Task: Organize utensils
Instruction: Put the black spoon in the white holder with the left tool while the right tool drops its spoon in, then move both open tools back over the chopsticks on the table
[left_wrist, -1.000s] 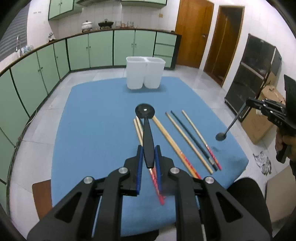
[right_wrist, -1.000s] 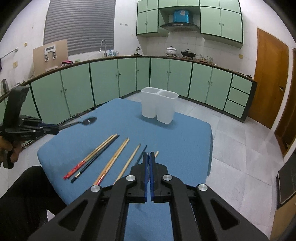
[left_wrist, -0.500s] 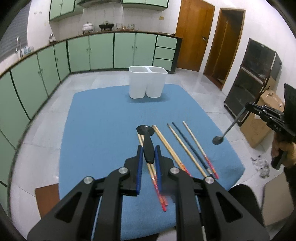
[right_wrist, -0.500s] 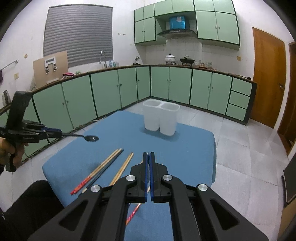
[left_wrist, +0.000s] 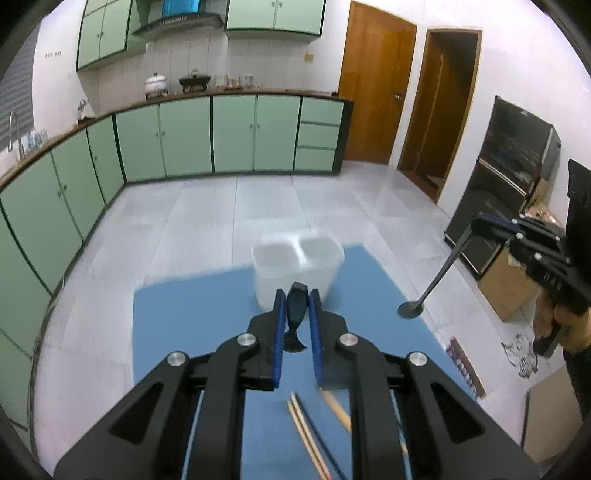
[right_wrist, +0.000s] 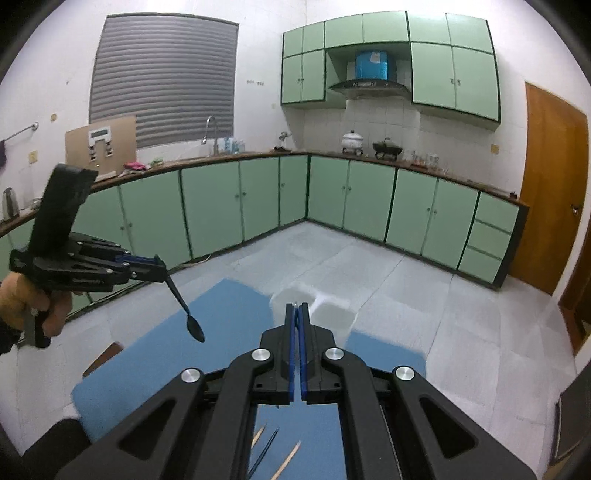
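My left gripper (left_wrist: 295, 295) is shut on the broad handle of a black spoon (left_wrist: 296, 310). From the right wrist view that left gripper (right_wrist: 162, 271) is up at the left, its black spoon (right_wrist: 195, 329) hanging bowl-down over the blue table (right_wrist: 229, 314). My right gripper (right_wrist: 295, 308) is shut. The left wrist view shows this right gripper (left_wrist: 476, 221) holding a thin dark spoon (left_wrist: 410, 308) that slants down past the table's right edge. The white two-compartment container (left_wrist: 269, 269) stands just beyond my left fingertips. Several chopsticks (left_wrist: 306, 432) lie on the blue table (left_wrist: 184, 314) below.
Green cabinets (left_wrist: 229, 136) line the far walls, with tiled floor (left_wrist: 207, 218) around the table. A black shelf unit (left_wrist: 517, 177) and a cardboard box (left_wrist: 509, 291) stand at the right. A person's hand (right_wrist: 44, 310) grips the left tool.
Both grippers have risen and gone forward toward the white container with their spoons. The table and chopsticks have sunk low in both views. The spoons now hang more steeply down.
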